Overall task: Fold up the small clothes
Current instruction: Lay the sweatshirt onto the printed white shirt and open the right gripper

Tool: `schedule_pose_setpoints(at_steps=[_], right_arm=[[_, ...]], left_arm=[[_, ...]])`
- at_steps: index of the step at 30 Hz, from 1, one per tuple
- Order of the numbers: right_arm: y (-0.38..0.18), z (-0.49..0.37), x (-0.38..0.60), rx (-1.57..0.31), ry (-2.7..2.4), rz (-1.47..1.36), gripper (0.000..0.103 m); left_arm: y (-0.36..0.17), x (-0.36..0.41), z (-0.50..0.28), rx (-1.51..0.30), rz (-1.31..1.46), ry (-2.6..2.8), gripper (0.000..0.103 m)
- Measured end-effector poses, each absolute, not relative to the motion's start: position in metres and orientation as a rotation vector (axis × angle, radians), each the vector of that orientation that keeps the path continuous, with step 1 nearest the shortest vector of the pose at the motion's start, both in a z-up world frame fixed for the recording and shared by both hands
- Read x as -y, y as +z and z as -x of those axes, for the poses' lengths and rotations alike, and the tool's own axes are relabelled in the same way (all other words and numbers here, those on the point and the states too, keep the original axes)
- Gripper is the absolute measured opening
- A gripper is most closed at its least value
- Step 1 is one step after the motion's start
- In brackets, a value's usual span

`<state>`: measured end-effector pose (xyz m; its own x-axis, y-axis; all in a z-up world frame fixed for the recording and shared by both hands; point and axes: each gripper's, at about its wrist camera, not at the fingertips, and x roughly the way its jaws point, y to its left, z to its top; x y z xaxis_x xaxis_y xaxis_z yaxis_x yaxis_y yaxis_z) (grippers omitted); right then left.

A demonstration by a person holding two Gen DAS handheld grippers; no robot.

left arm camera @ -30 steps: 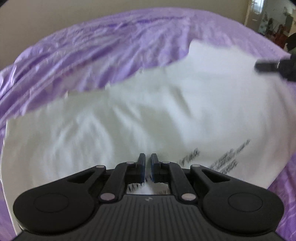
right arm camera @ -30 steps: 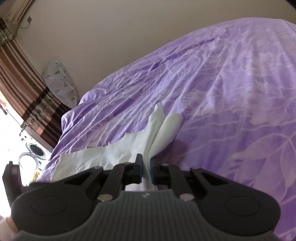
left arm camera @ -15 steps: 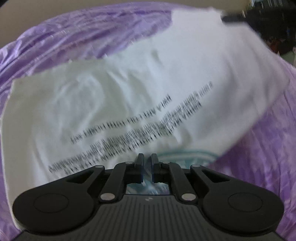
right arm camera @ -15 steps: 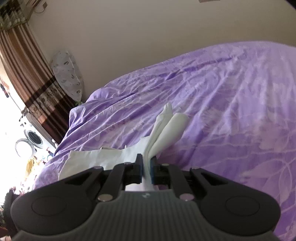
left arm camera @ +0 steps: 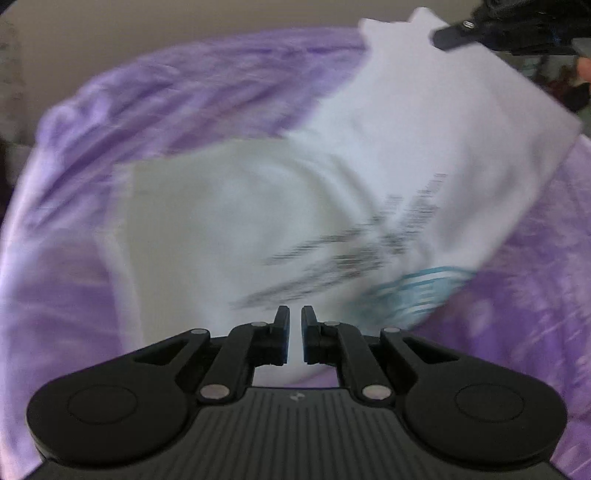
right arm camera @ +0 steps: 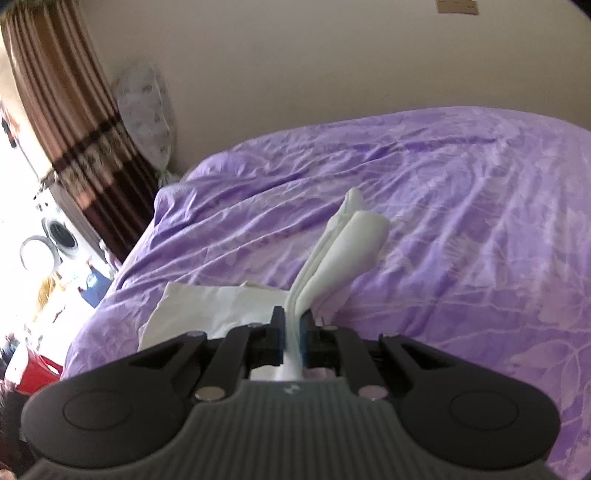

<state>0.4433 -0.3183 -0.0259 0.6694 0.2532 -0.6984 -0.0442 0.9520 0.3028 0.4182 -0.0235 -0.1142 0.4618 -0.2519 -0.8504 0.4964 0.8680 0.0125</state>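
A white T-shirt [left arm camera: 424,155] with black print and a teal graphic hangs lifted above the purple bed sheet [left arm camera: 192,92]. My left gripper [left arm camera: 292,332] is at the shirt's near edge, jaws nearly together with white cloth in the narrow gap. In the left wrist view my right gripper [left arm camera: 480,26] holds the shirt's far top corner. The right wrist view shows that right gripper [right arm camera: 292,332] shut on a bunched fold of the shirt, with a sleeve [right arm camera: 351,251] sticking out past the fingers. The rest of the shirt [right arm camera: 207,310] trails down to the left.
The purple sheet [right arm camera: 461,221] spreads wide to the right and ahead. A beige wall [right arm camera: 332,66] backs the bed. At the left are a brown striped curtain [right arm camera: 74,122], a patterned cushion-like thing [right arm camera: 147,110], a washing machine [right arm camera: 59,232] and a red object [right arm camera: 37,373].
Both grippers have risen with the shirt. The shirt has lifted off the bed and its printed side has come into view. The right gripper climbed to the left view's top right.
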Motion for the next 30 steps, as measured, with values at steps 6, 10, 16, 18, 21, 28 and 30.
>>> schedule_pose_setpoints(at_steps=[6, 10, 16, 18, 21, 28, 30], right_arm=[[0.003, -0.464, 0.237, -0.841, 0.211, -0.250, 0.003], [0.008, -0.480, 0.179, -0.868, 0.258, -0.249, 0.003], [-0.032, -0.505, 0.089, -0.944, 0.318, -0.265, 0.003], [-0.055, -0.511, 0.062, -0.968, 0.316, -0.277, 0.003], [-0.089, -0.522, 0.032, -1.025, 0.314, -0.286, 0.003], [-0.136, -0.526, 0.005, -1.218, 0.390, -0.248, 0.010], [-0.134, -0.527, 0.013, -1.230, 0.391, -0.290, 0.010]], left_arm=[[-0.086, -0.063, -0.422, -0.957, -0.228, -0.323, 0.008], [-0.079, -0.107, -0.419, -0.947, -0.168, -0.289, 0.008], [-0.087, -0.140, -0.418, -0.936, -0.121, -0.273, 0.008], [-0.094, -0.149, -0.420, -0.941, -0.098, -0.273, 0.008], [-0.105, -0.158, -0.427, -0.957, -0.071, -0.278, 0.008], [-0.120, -0.177, -0.446, -0.968, 0.100, -0.305, 0.008], [-0.117, -0.179, -0.452, -0.964, 0.149, -0.315, 0.008]])
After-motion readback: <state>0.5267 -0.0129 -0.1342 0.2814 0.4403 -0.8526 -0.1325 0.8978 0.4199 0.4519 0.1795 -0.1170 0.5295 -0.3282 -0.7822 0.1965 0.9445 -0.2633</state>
